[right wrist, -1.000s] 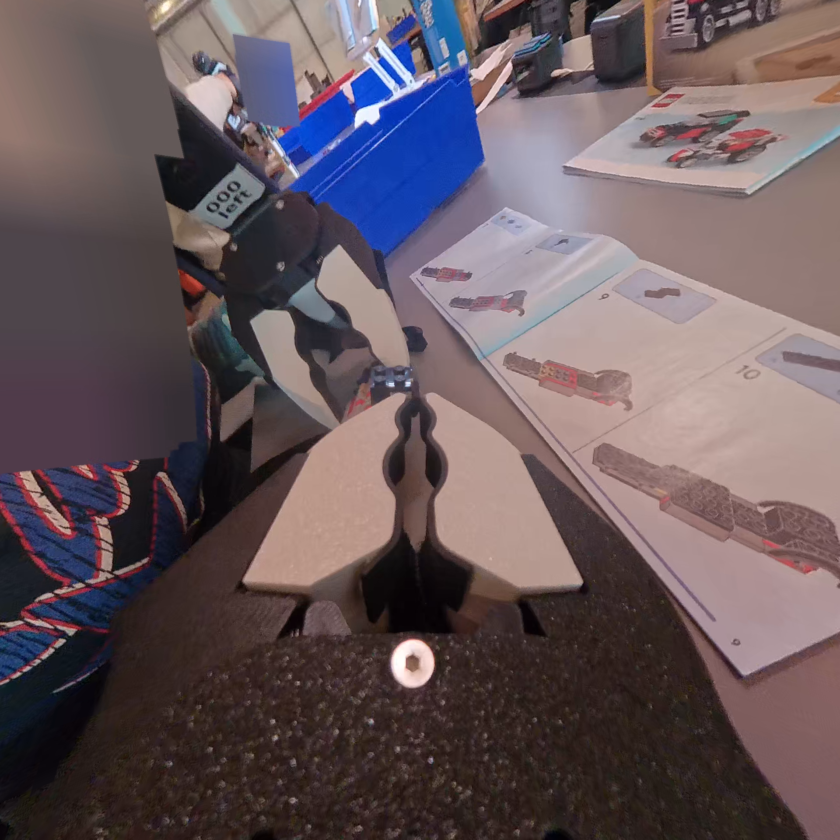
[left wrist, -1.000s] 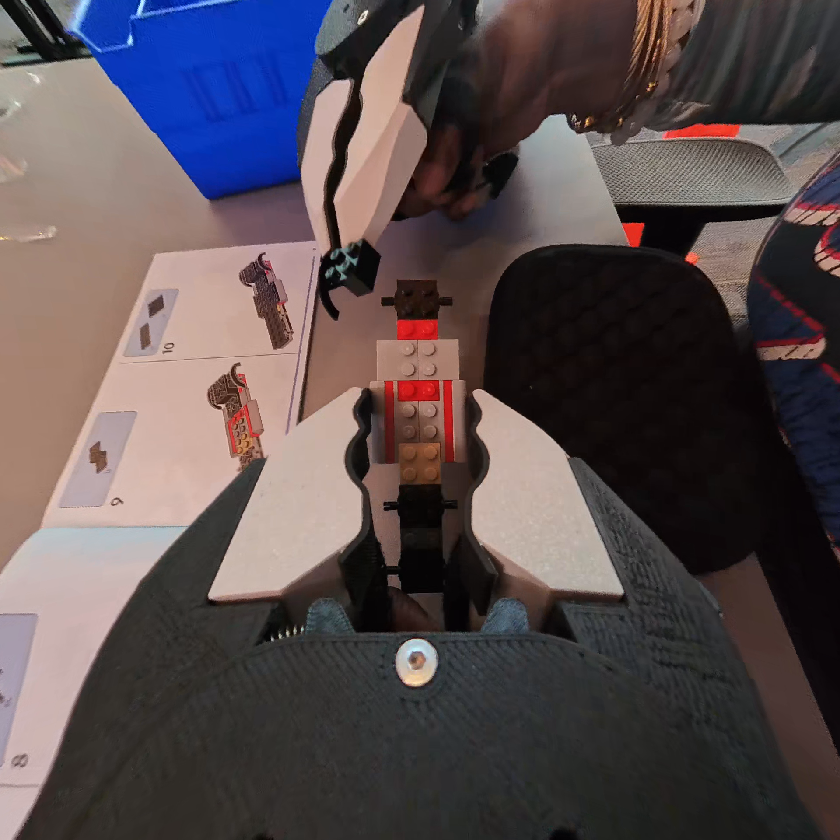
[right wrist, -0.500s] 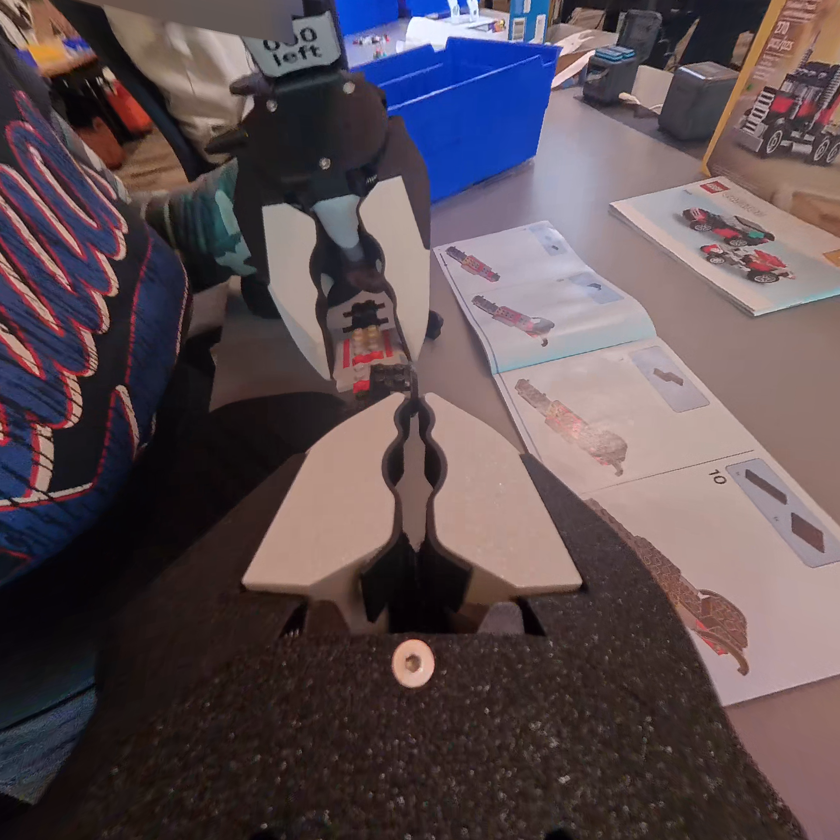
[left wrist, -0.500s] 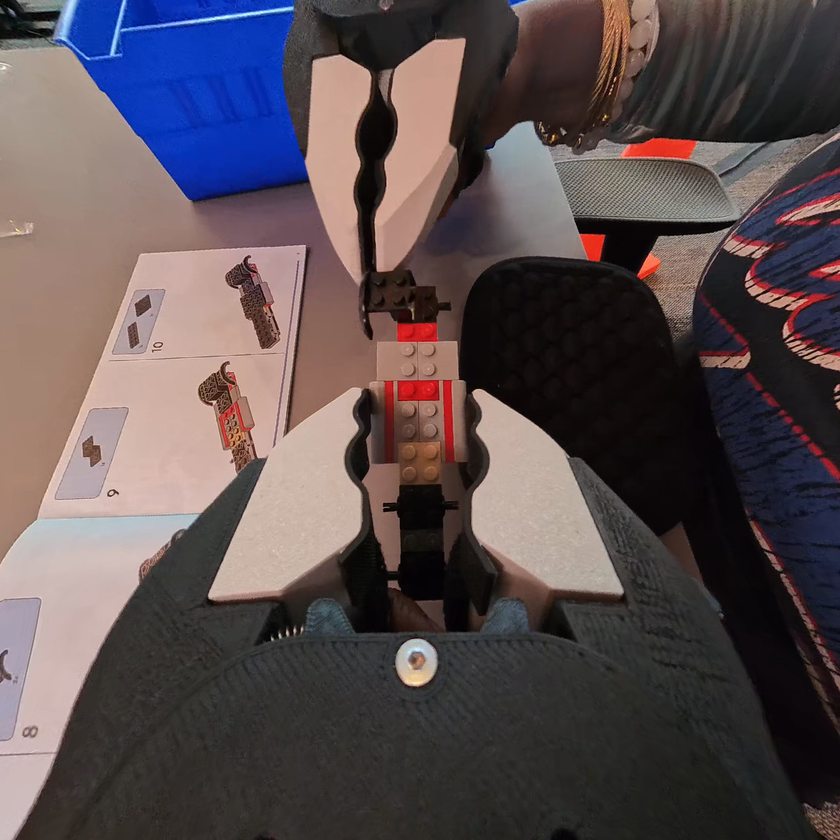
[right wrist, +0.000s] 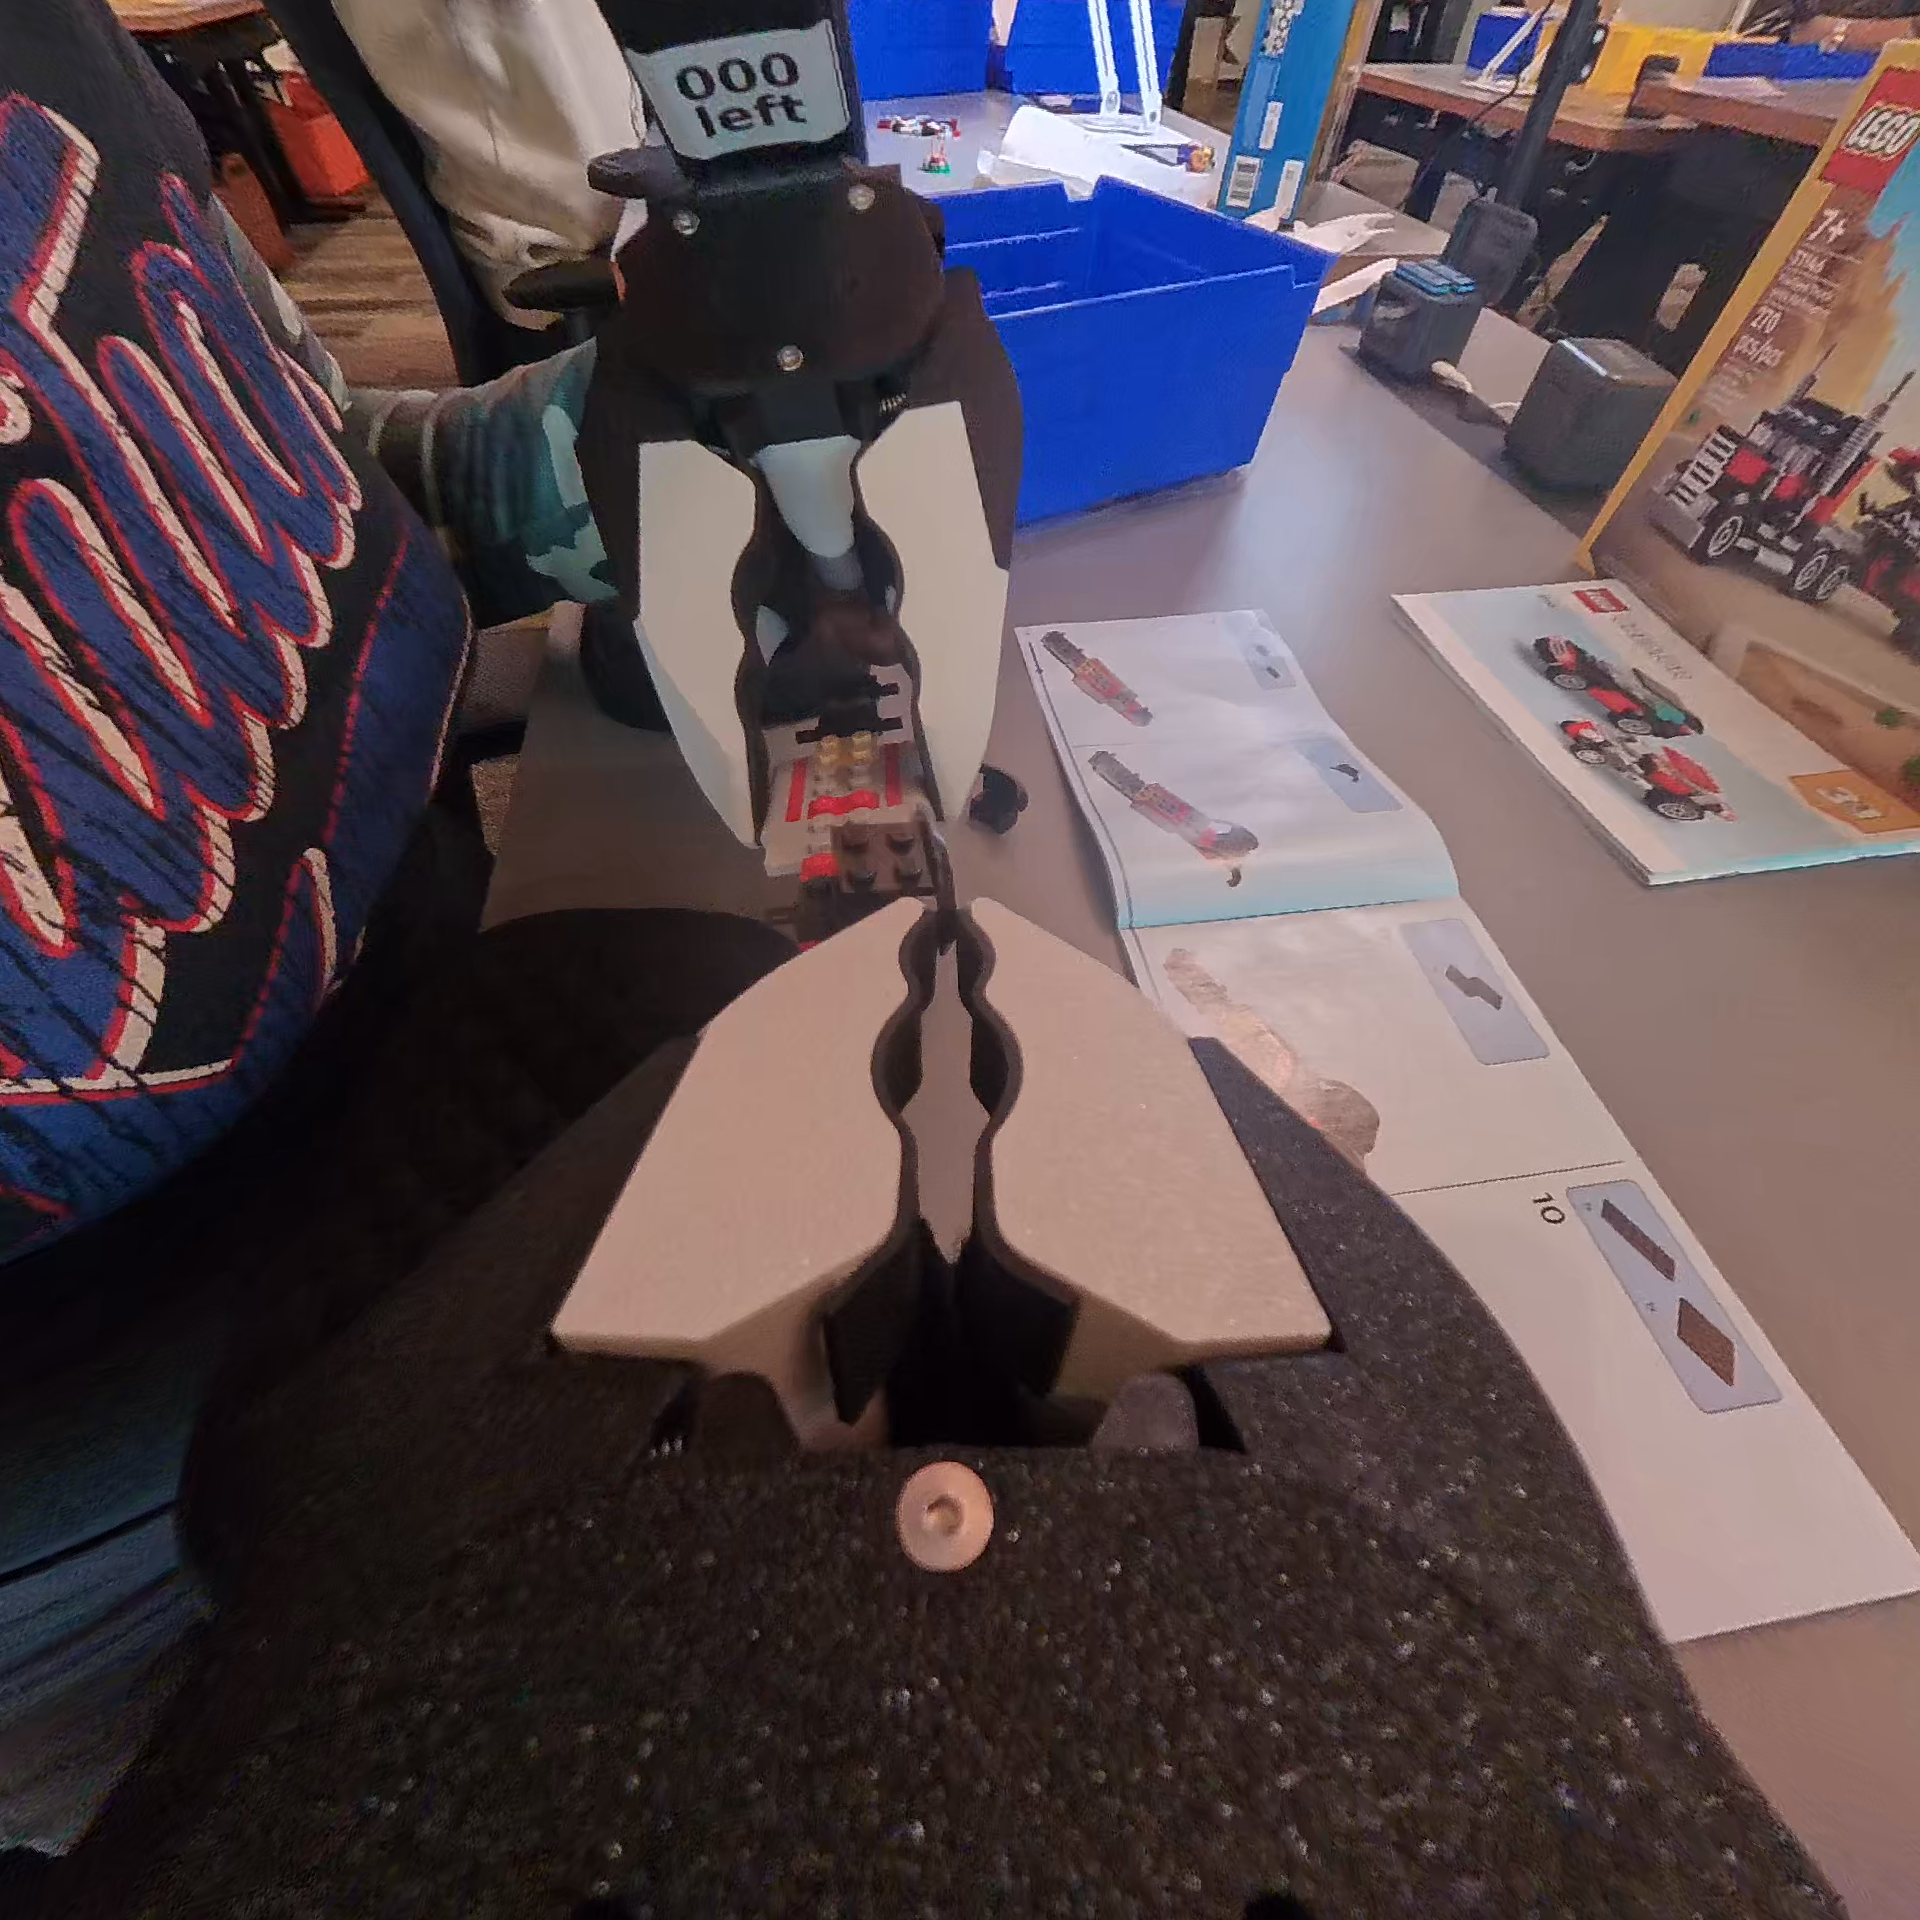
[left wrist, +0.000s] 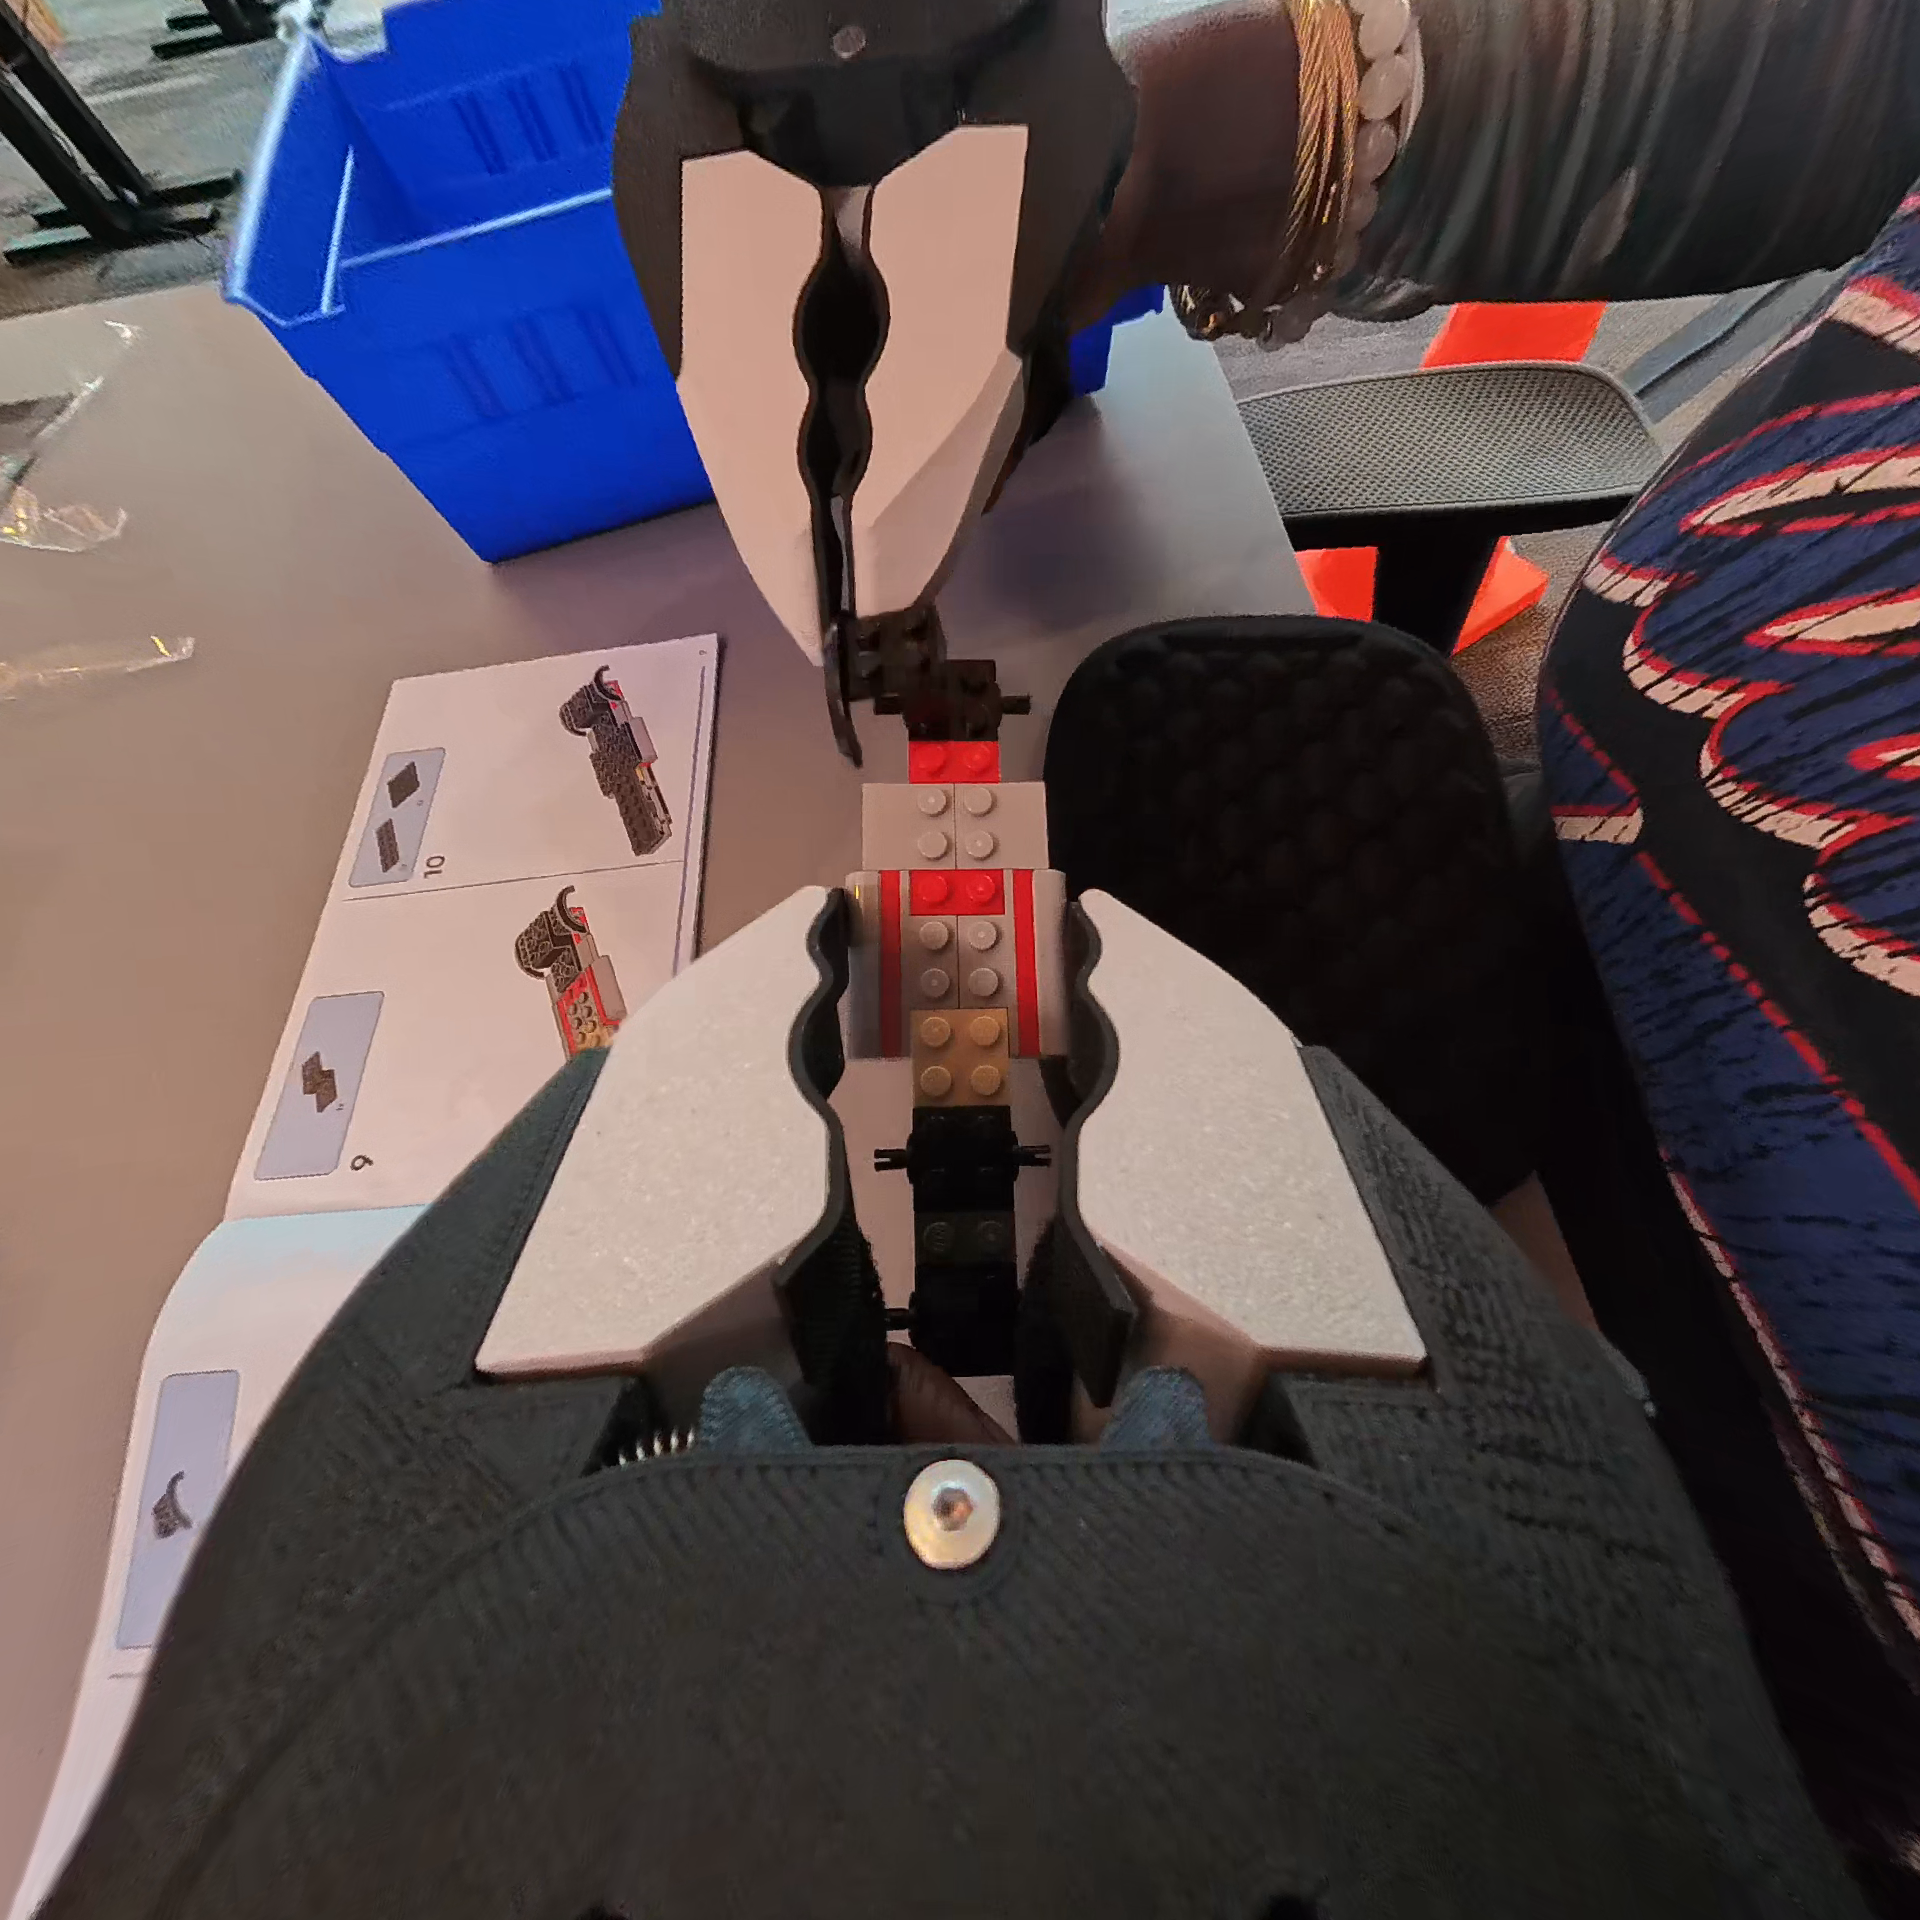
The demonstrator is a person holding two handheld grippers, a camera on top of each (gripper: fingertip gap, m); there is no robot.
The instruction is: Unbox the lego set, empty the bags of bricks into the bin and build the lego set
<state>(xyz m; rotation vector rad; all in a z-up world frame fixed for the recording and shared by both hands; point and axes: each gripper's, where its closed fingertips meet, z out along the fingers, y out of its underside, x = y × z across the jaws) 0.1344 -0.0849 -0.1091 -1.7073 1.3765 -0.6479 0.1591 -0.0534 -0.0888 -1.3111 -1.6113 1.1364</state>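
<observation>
Lego assembly [left wrist: 961, 935], a long red/grey/black stack, sits clamped between the left gripper [left wrist: 958, 914] fingers, held above the grey table [left wrist: 208, 623] edge. Right gripper [left wrist: 847, 634] is pinched on a small black piece [left wrist: 894, 649], touching the assembly's far end. Open instruction booklet [left wrist: 499, 883] lies just left, blue bin [left wrist: 468, 312] beyond.

A white printed label [right wrist: 740, 91] sits atop the left gripper [right wrist: 842, 821]. The open booklet [left wrist: 520, 894] carries step numbers. The yellow box [right wrist: 1766, 395] bears a logo and print.
</observation>
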